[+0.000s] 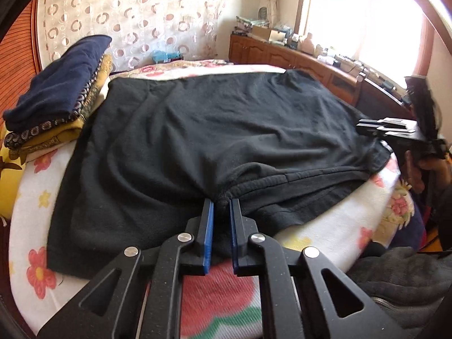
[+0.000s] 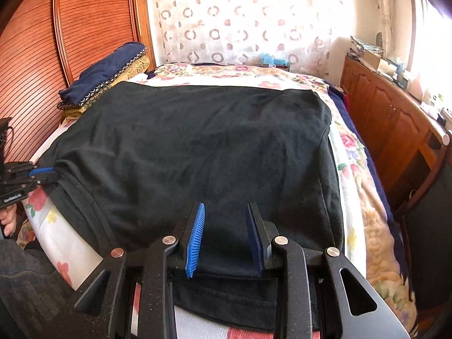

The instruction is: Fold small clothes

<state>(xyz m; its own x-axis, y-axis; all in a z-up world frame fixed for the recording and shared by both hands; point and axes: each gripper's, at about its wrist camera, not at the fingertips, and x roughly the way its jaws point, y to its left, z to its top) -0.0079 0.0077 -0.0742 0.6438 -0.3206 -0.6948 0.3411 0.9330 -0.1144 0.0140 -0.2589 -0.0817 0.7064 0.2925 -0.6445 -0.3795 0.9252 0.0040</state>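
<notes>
Floral bedding covers the bed (image 1: 42,197) that carries a black garment (image 1: 212,130) spread flat at the centre, with a stack of folded clothes (image 1: 56,96) at 10 o'clock, a patterned curtain (image 2: 240,22) at 12 and a wooden cabinet (image 2: 395,130) at 3. Step in hand, as judged, is gripping the near hem: the left gripper (image 1: 221,212) has its jaws pressed together, pinching a bunch of hem fabric, while the right gripper (image 2: 226,234) has its jaws spread with fabric lying between them, not pinched. Next move likely calls for closing the right jaws on the hem, then lifting both corners evenly toward 12 o'clock.
</notes>
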